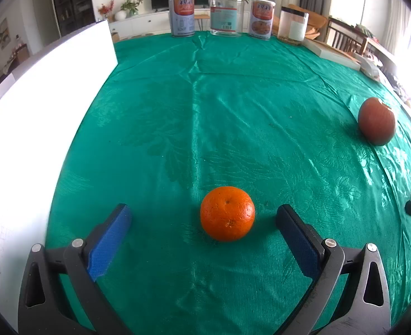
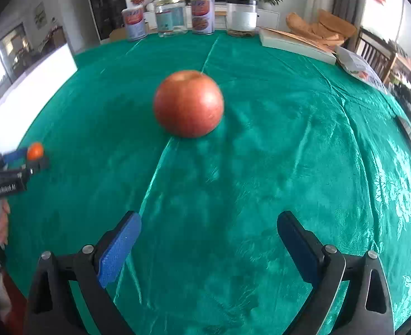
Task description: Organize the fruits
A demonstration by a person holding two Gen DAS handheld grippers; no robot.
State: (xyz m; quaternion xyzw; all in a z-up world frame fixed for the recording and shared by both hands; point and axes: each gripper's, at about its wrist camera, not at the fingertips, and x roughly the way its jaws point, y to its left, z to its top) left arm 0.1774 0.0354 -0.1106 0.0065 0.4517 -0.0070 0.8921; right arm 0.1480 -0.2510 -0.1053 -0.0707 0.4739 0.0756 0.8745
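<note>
1. Orange-skinned fruit: one orange (image 1: 227, 213) sits on the green cloth of the worktop (image 1: 205, 111), level with the tips of the left tongs (image 1: 204, 216) and between them, nearer the right pad, touching neither.
2. Left tongs: spread wide, blue pads (image 1: 109, 247) facing inward, holding nothing. In the right wrist view the same tongs (image 2: 31, 157) appear at the far left edge with the orange (image 2: 35, 150) at their tips.
3. Red apple (image 2: 188, 103): it rests stem hollow up on the cloth, ahead of the right tongs (image 2: 208, 229) and slightly left of their centre line, well apart from them. In the left wrist view the apple (image 1: 376, 121) lies far right, well apart from the orange.
4. Right tongs: spread wide, empty.
5. Far edge of the worktop: two printed tins (image 1: 181, 15), a clear jar (image 1: 226, 14) between them, and a clear canister with a dark lid (image 1: 292, 25) stand in a row.
6. Right margin: a flat white box (image 2: 297, 43) and a printed bag (image 2: 358, 65) lie on the cloth.
7. Left margin: a white board (image 1: 38, 128) borders the cloth.
</note>
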